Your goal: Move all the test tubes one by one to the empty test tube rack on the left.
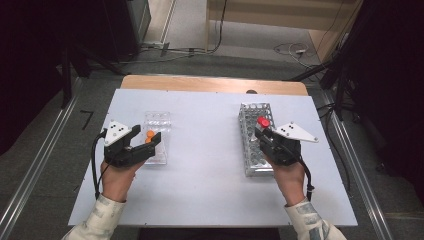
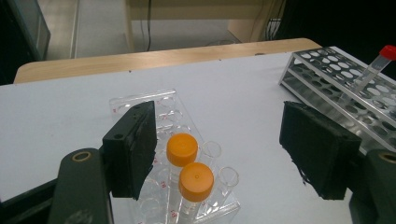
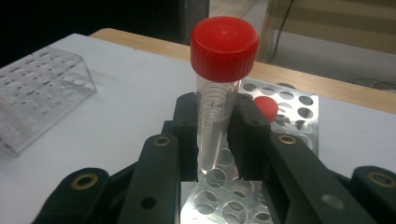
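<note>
High view: my right tool [image 1: 264, 131] grips the red-capped tube [image 1: 263, 122] above the metal rack [image 1: 250, 112] on the tabletop [image 1: 205, 150]; the tube body is hidden. Left gripper view: my left tool [image 2: 224, 154] gapes, empty, near the orange-capped tubes [image 2: 182, 149]. Right gripper view: the jaws pinch the tube's clear body, its tip cut off.

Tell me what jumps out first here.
The red-capped tube pinched in the right claw, held above the metal rack at the table's right. Next, two orange-capped tubes standing in the clear rack at left, between the open pads of the left claw.
</note>
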### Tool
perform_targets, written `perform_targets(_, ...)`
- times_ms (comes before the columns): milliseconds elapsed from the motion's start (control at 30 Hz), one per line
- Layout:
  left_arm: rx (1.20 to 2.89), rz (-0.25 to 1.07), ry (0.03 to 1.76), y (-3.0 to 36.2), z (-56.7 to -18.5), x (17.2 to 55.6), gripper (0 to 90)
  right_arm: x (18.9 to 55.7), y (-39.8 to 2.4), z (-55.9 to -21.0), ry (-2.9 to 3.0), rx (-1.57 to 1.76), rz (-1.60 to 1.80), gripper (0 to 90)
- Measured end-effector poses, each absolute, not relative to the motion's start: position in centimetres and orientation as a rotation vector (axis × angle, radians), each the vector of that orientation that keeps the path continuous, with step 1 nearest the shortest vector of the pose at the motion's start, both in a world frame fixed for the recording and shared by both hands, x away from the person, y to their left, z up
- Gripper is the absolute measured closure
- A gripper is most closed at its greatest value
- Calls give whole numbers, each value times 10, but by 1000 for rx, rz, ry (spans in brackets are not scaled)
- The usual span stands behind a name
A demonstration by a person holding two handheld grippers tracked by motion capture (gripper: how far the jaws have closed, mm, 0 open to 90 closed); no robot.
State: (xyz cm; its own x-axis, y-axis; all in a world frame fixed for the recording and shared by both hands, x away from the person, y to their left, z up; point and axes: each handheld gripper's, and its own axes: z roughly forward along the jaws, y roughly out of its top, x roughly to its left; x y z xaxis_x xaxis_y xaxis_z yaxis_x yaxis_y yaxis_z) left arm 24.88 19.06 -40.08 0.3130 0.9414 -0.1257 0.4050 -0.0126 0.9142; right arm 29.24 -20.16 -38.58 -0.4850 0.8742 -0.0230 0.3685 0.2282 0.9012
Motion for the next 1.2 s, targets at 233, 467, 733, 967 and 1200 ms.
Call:
perform_targets(233, 1597, 685, 1247, 189, -399, 247, 276, 282, -187, -382, 2031, 1081, 1283, 712)
perform_targets(467, 1594, 676, 1239, 186, -398, 246, 259, 276, -166, -391, 2121, 1024, 1307, 712)
perform_targets(733, 1611, 649, 1223, 176, -396, 244, 175, 270, -138, -405, 2222, 965, 1287, 712)
perform_targets(967, 1648, 617, 1152, 158, -393, 238, 171, 267, -120, -413, 2277, 921, 1283, 712)
perform_targets(1200, 1707, 577, 1064, 135, -391, 230, 172, 263, -99, -422, 2327, 863, 1275, 712)
